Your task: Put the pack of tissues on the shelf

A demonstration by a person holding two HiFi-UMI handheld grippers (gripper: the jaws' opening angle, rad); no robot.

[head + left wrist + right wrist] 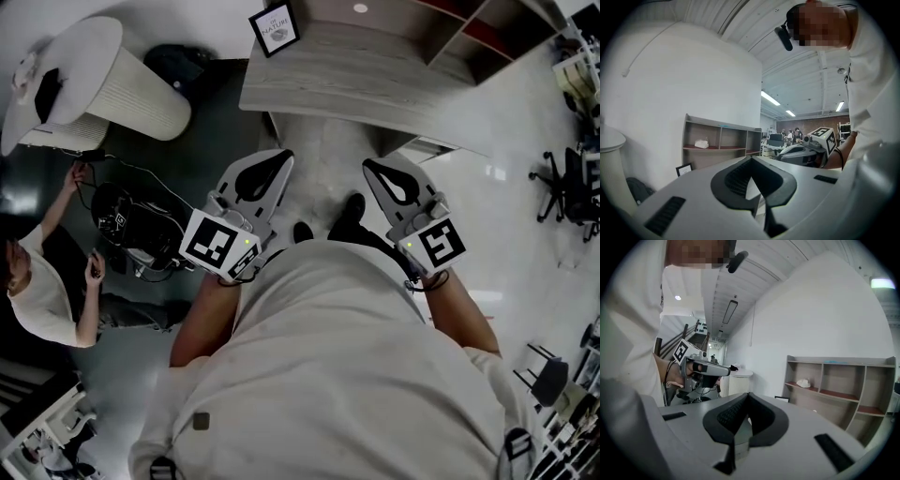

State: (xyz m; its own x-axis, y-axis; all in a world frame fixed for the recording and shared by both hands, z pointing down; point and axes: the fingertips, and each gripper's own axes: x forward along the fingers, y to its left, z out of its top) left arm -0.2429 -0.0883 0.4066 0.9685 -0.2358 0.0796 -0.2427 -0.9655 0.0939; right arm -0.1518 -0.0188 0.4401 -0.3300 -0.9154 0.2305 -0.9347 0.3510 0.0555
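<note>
Left gripper view looks along the left gripper (751, 160). Its two smooth grey fingers, lined with ribbed black pads (735, 178), meet at the tips with nothing between them. Right gripper view shows the right gripper (748, 395) the same way, its fingers pressed together and empty. Only the head view shows both grippers held side by side just ahead of the person's pale shirt (347, 356), each carrying a cube with square markers.

Beyond the fingertips a small black picture frame (684, 169) stands by the left end of the shelf (719, 140). The shelf is an open unit of grey wood grain with reddish boards. The pack of tissues (701, 144), a soft white lump, lies on the middle board of the left-hand compartment, well beyond both sets of fingers.

Left of the fingers stands a white ribbed drum (739, 380). The head view alone shows a second person (42, 281) in a white top beside it.
</note>
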